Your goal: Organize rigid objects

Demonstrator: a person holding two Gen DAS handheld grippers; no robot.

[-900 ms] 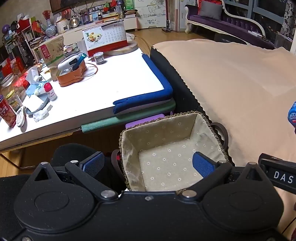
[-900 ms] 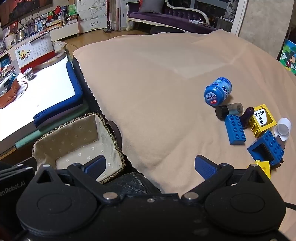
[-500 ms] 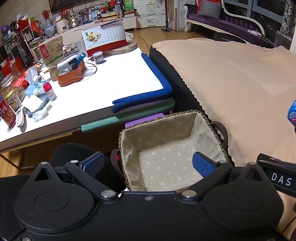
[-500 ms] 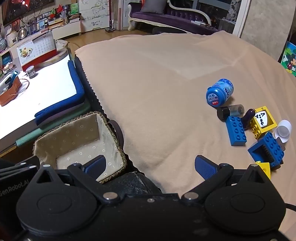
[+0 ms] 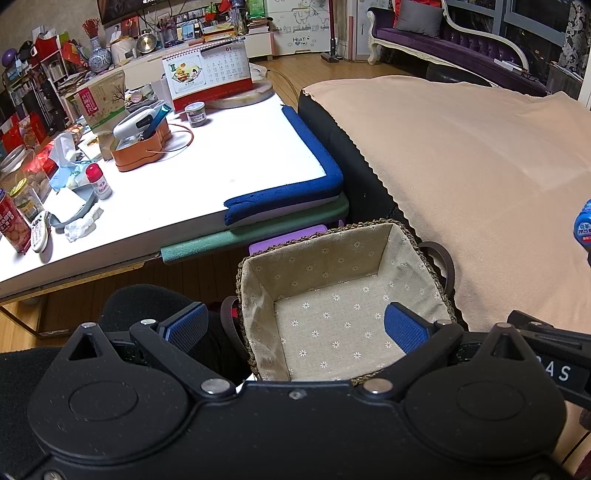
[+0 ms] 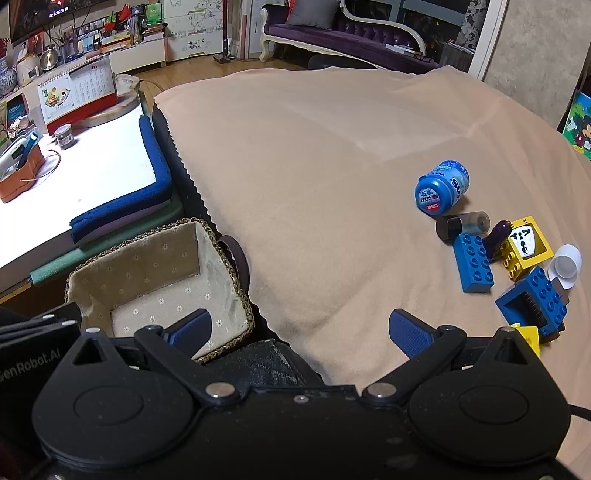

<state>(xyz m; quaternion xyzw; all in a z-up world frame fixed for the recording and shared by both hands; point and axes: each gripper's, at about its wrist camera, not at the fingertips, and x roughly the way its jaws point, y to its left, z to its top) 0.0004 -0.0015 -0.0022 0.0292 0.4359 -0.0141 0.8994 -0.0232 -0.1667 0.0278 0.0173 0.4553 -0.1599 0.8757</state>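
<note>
A cloth-lined wicker basket [image 5: 406, 243] stands empty beside the beige-covered bed; it also shows in the right wrist view [image 6: 207, 236]. My left gripper [image 5: 295, 326] is open and empty, low over the basket's near edge. My right gripper [image 6: 301, 328] is open and empty over the bed's near edge. On the bed at the right lie a blue bottle [image 6: 441, 186], a small dark-capped vial [image 6: 461, 225], a blue brick [image 6: 474, 264], a yellow block [image 6: 528, 245], a hollow blue block [image 6: 532, 302], a white cup [image 6: 565, 266] and a small yellow piece [image 6: 530, 336].
A white table [image 5: 229, 158] with foam-padded edges stands left of the basket, crowded with a calendar [image 5: 208, 79], an orange box [image 5: 142, 147], jars and tissues. The beige bed cover [image 6: 332, 166] spreads right. A purple sofa [image 6: 347, 35] stands far back.
The right wrist view has shifted slightly, so the toys sit a little further left and higher in frame. The left gripper has barely moved. Both grippers stay open.
</note>
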